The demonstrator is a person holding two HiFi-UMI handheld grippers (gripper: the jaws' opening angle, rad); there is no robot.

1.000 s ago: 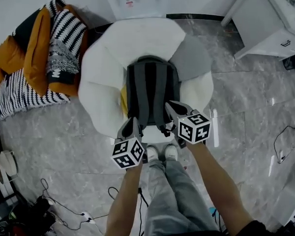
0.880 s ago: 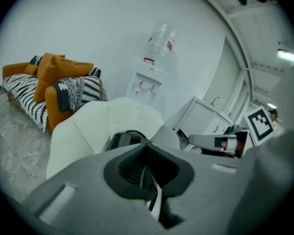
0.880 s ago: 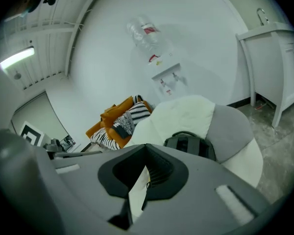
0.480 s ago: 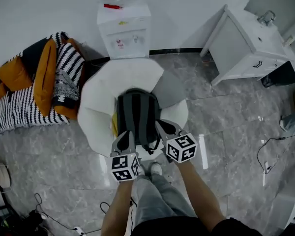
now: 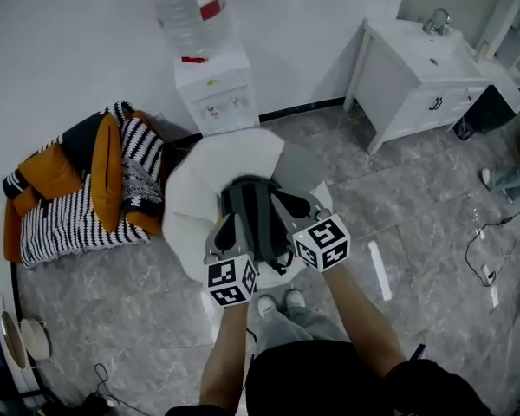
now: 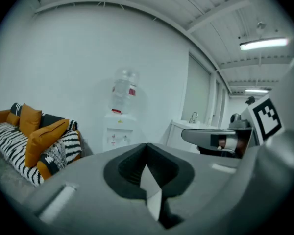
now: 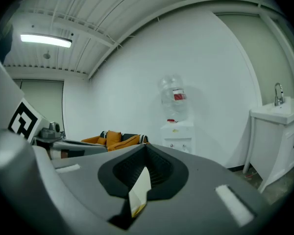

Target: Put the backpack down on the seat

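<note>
A dark grey backpack [image 5: 253, 219] rests with its straps upward on the seat of a round white armchair [image 5: 199, 180]. In the head view my left gripper [image 5: 226, 230] hovers over the backpack's lower left edge and my right gripper [image 5: 286, 204] over its right side. Both point away from me, roughly level. In the left gripper view the left gripper [image 6: 147, 177] has its jaws together with nothing between them. The right gripper [image 7: 144, 176] is likewise shut and empty in its own view. Neither gripper view shows the backpack.
A water dispenser [image 5: 213, 95] stands against the wall behind the chair. A sofa with orange and striped cushions [image 5: 78, 189] is to the left, a white sink cabinet [image 5: 425, 76] at the back right. Cables [image 5: 484, 250] trail on the grey floor. The person's feet [image 5: 277, 302] are by the chair's front.
The head view has pulled up and back, so chair and backpack look smaller and more wall shows. Both grippers have risen off the backpack's lower end and stay shut.
</note>
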